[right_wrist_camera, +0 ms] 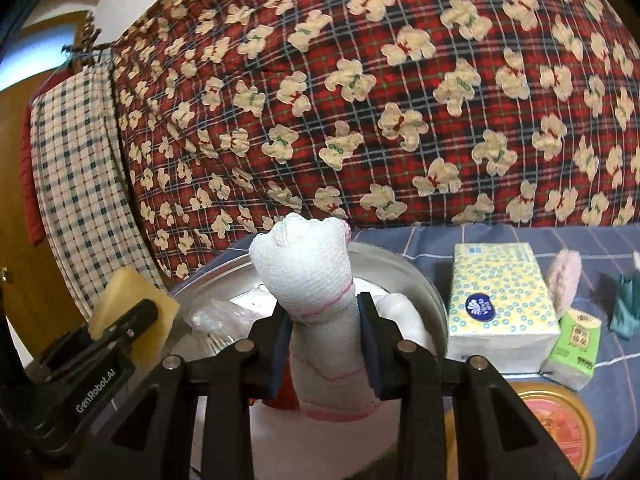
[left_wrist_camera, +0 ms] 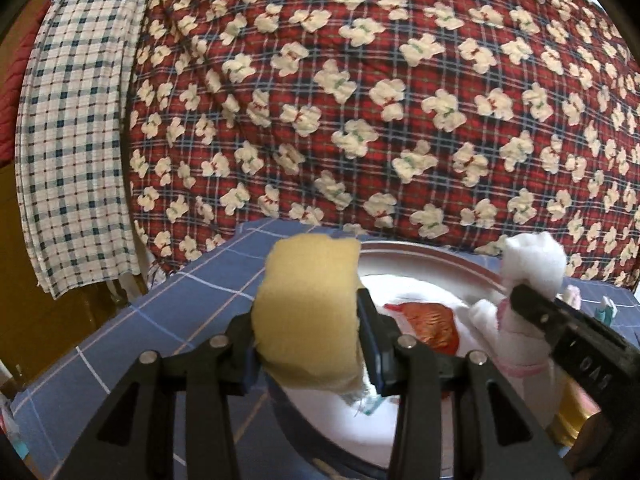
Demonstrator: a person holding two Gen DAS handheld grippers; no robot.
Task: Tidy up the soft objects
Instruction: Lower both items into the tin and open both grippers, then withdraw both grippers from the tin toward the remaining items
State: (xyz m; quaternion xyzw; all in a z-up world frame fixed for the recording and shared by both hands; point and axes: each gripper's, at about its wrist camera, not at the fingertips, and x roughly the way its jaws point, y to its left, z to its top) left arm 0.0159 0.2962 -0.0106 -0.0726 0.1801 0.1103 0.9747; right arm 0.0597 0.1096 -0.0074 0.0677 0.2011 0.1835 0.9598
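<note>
A matt yellow sponge (left_wrist_camera: pixel 308 312), a rough white woven cloth (right_wrist_camera: pixel 316 288), and a glossy metal basin (right_wrist_camera: pixel 416 280).

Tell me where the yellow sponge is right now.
The yellow sponge is pinched in the left tongs, held above the left edge of the metal basin, left of the white cloth.

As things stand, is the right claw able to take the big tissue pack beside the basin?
Probably not yet. The right claw is shut on the white cloth, so its jaws are full. The tissue pack lies uncovered to its right, beside the basin; the way looks free once the cloth is released.
</note>
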